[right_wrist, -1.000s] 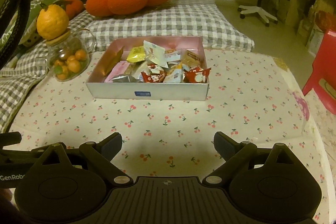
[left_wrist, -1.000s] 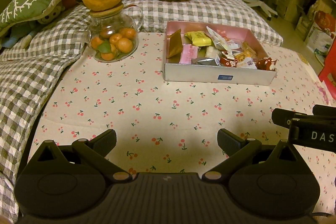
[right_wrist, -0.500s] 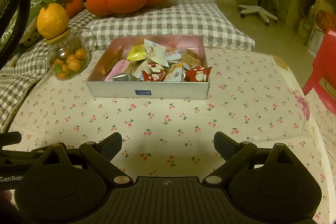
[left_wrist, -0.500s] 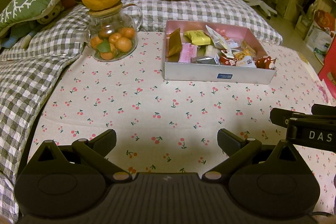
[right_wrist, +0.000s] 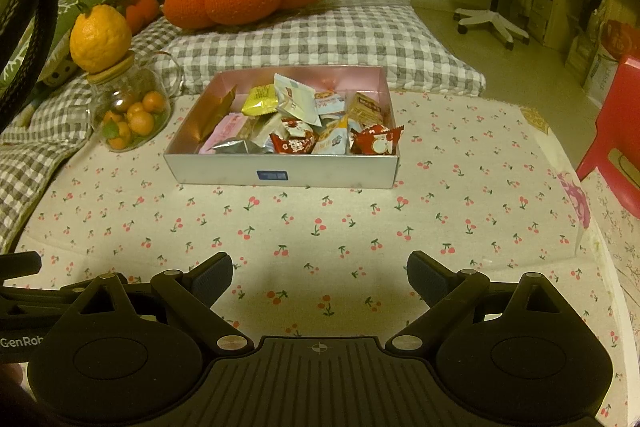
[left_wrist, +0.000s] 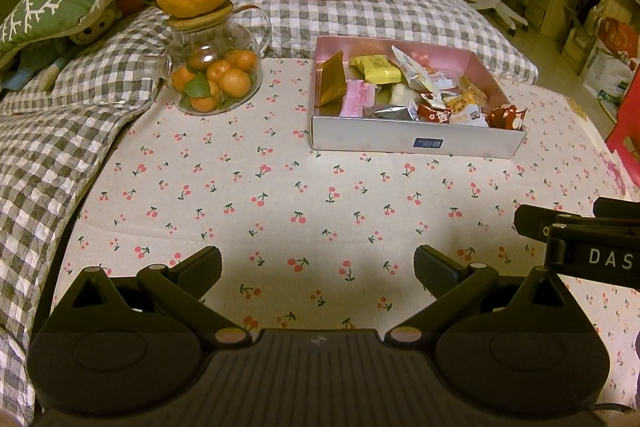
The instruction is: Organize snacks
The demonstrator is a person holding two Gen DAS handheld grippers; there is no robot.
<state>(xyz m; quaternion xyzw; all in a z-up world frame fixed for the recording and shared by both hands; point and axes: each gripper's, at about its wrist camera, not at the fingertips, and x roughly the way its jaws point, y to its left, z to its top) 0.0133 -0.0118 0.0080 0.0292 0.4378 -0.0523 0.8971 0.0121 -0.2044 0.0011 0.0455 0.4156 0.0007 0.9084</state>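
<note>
snacks (left_wrist: 416, 91) in box (left_wrist: 416, 143), jar (left_wrist: 212, 75) leftward

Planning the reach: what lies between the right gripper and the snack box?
Only bare cherry-print cloth lies between the right gripper and the snack box, as the right wrist view shows.

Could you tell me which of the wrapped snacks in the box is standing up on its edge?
The gold packet, leaning against the left wall of the box; the other snacks lie in a loose heap.
</note>
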